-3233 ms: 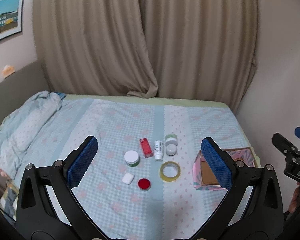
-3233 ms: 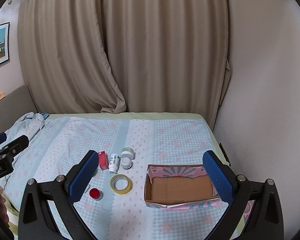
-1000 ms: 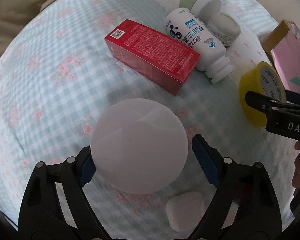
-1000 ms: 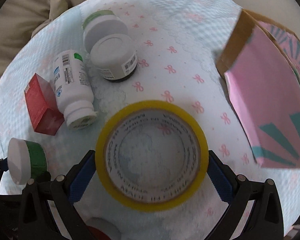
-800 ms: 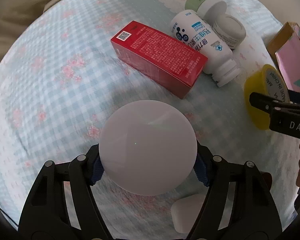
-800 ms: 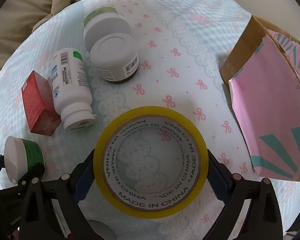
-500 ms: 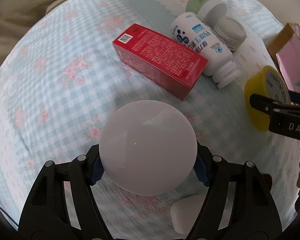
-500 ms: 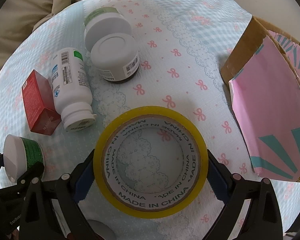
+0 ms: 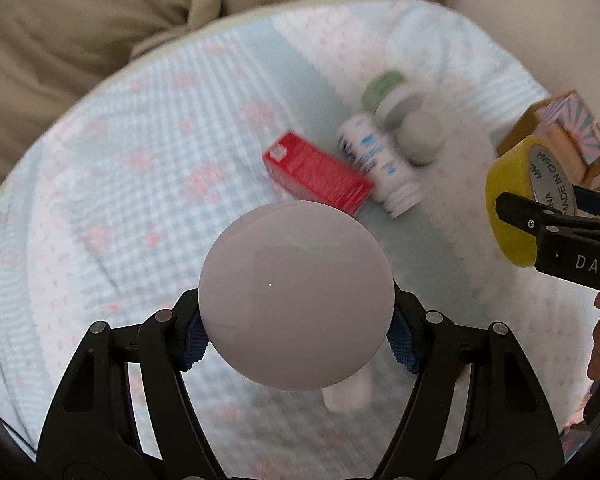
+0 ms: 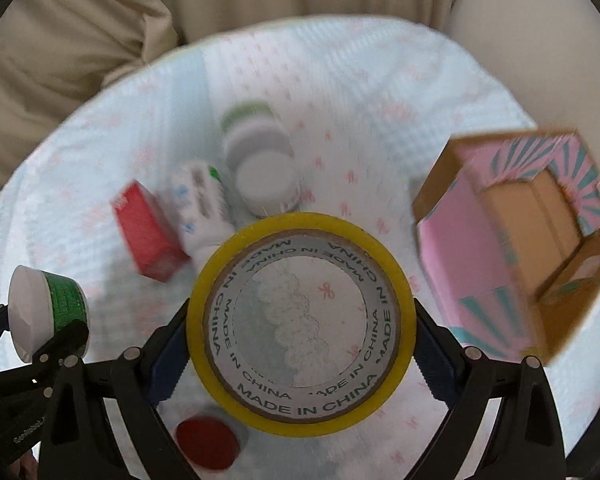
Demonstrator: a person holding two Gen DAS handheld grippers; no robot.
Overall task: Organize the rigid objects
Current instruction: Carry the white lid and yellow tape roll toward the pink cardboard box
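My left gripper is shut on a round white-lidded jar with a green side, held above the bed. My right gripper is shut on a yellow tape roll, also raised; it shows in the left wrist view. On the bedspread lie a red box, a white pill bottle, a green-capped jar and a white-lidded jar. A pink cardboard box stands open at the right.
A small white case lies under the left gripper. A red-lidded tin lies below the tape roll. Beige curtains hang behind the bed. The wall is at the right.
Both grippers closed on their objects about a second ago and have now lifted them off the bedspread; the bed items look smaller and farther, and the pink box has come into fuller view.
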